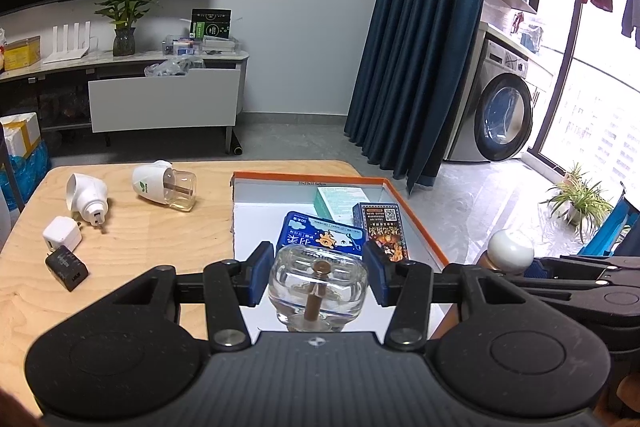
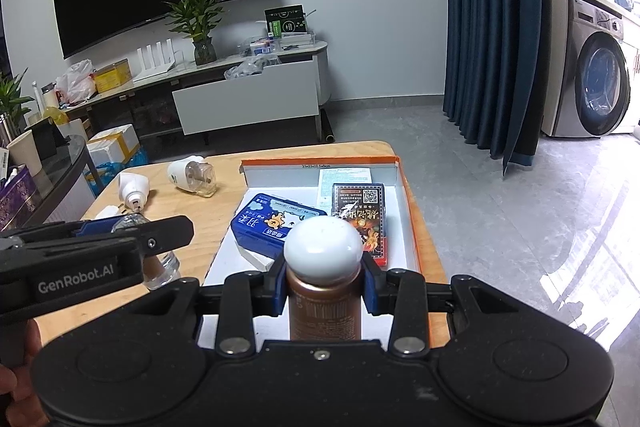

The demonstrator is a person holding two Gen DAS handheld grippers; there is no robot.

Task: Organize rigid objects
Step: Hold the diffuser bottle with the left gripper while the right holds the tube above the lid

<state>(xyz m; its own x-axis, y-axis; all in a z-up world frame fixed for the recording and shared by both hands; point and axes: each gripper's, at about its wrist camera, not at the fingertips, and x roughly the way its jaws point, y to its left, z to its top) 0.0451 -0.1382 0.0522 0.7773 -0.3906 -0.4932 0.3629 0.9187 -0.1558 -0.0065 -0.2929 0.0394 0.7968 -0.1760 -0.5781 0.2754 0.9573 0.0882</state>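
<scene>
— What's lying on your far left?

— On the pale wooden counter: a small black cube charger, a white cube plug just behind it, a glossy white plug-in heater lying on its side, and farther back a white diffuser with a clear glass bottle screwed in, also on its side.

— And your left fingers?

— They hold a clear glass refill bottle with a brown wick, blue pads on either side of it, above the near edge of the orange-rimmed white cardboard box.

— What's inside that box?

— A glossy blue cartoon-printed tin lying flat at the left, a dark printed card box with a QR code at the right, and a pale green-white packet behind, partly under the card box.

— Your right fingers?

— Clamped on a smooth bronze-brown cylindrical bottle with a rounded matte white cap, upright above the box's near end.
</scene>
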